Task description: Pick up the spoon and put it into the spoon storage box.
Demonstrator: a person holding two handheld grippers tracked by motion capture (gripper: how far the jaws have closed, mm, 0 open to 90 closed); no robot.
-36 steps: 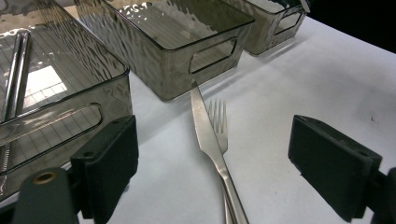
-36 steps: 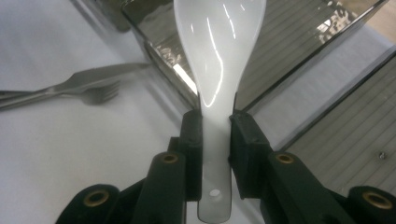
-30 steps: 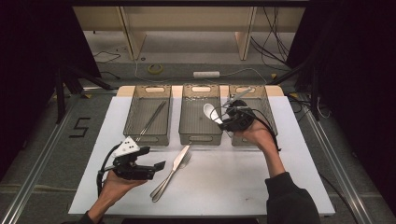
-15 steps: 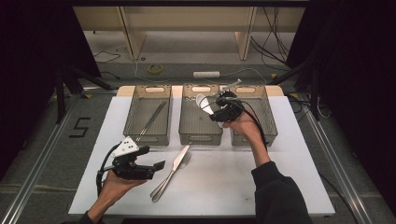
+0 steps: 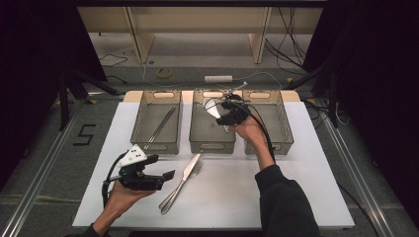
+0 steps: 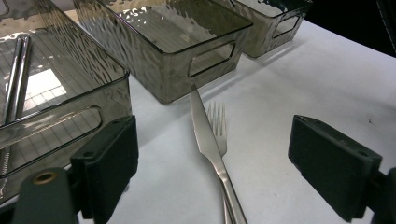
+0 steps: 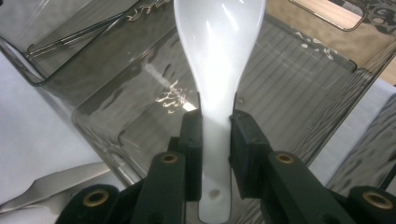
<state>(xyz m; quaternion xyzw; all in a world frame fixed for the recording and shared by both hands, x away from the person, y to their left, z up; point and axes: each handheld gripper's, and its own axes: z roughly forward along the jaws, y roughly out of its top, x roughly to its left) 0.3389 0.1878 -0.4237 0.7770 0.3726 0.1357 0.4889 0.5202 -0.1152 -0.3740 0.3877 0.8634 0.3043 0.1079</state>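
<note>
My right gripper (image 7: 215, 135) is shut on the handle of a white spoon (image 7: 217, 51), bowl pointing forward, held above the middle bin (image 7: 280, 74). From above, that right gripper (image 5: 225, 112) hovers over the middle bin (image 5: 212, 143) with the spoon (image 5: 211, 106) jutting left. My left gripper (image 5: 165, 176) rests low at the front left, open and holding nothing. A table knife (image 6: 205, 130) lies across a fork (image 6: 217, 123) on the white table, just ahead of the left gripper (image 6: 212, 163). The knife (image 5: 185, 173) and fork (image 5: 194, 170) sit in front of the middle bin.
Three smoky clear bins stand in a row at the back of the white table (image 5: 296, 187). The left bin (image 5: 155, 145) holds chopsticks (image 5: 160, 126); the right bin (image 5: 284, 118) looks bare. The table's right front has free room.
My right gripper has carried the spoon leftward, from over the right bin's edge to above the middle bin. The left gripper, knife and fork have stayed put.
</note>
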